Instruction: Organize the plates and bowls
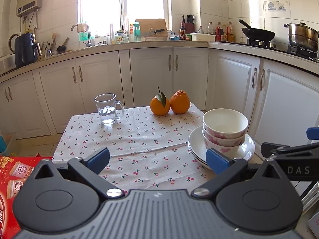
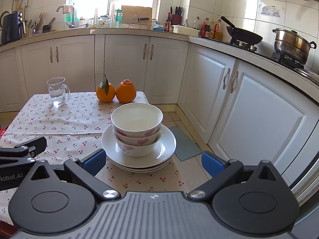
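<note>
Three white bowls with pink flowers [image 1: 225, 131] [image 2: 137, 129] are nested upright on a stack of white plates [image 1: 249, 146] [image 2: 167, 145] at the right side of a small table with a cherry-print cloth [image 1: 139, 137] [image 2: 59, 123]. My left gripper [image 1: 158, 159] is open and empty, low over the near part of the table, left of the stack. My right gripper [image 2: 153, 162] is open and empty, just in front of the stack. The right gripper shows in the left wrist view [image 1: 289, 153] beside the plates.
A glass mug with water [image 1: 107, 109] [image 2: 57, 91] and two oranges [image 1: 169, 103] [image 2: 116, 91] stand at the table's far side. A red box [image 1: 12, 179] lies left of the table. White cabinets [image 1: 151, 75] and a cluttered counter ring the room. A stove with wok and pot [image 2: 291, 43] is at right.
</note>
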Demonstrator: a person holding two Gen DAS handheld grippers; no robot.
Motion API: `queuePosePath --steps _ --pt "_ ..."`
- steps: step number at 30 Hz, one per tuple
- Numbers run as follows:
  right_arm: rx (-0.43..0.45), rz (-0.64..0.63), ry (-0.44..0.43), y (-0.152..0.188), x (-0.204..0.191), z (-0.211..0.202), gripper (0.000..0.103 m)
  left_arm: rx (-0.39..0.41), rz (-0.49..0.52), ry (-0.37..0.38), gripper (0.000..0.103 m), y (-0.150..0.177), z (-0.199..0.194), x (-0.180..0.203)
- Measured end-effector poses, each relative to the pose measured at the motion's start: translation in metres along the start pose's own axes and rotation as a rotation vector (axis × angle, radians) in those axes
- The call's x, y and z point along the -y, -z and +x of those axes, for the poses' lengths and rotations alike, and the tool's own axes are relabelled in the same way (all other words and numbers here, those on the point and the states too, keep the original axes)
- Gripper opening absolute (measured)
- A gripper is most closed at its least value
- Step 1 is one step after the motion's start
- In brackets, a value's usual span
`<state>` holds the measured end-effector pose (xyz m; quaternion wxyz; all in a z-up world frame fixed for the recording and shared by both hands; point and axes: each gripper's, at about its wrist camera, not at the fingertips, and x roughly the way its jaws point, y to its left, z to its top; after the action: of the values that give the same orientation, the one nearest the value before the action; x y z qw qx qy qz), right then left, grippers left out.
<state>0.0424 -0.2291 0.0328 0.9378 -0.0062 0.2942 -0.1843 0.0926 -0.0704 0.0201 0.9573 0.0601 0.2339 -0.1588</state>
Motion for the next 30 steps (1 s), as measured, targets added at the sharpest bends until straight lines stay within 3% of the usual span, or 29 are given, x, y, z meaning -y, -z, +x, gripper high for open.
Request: queuePosePath --steps 30 --pt "0.019 -0.001 0.008 -0.0015 -0.0012 -0.0027 0.103 0.000 -0.018 -0.003 0.102 -0.0012 -0.0031 -0.0013"
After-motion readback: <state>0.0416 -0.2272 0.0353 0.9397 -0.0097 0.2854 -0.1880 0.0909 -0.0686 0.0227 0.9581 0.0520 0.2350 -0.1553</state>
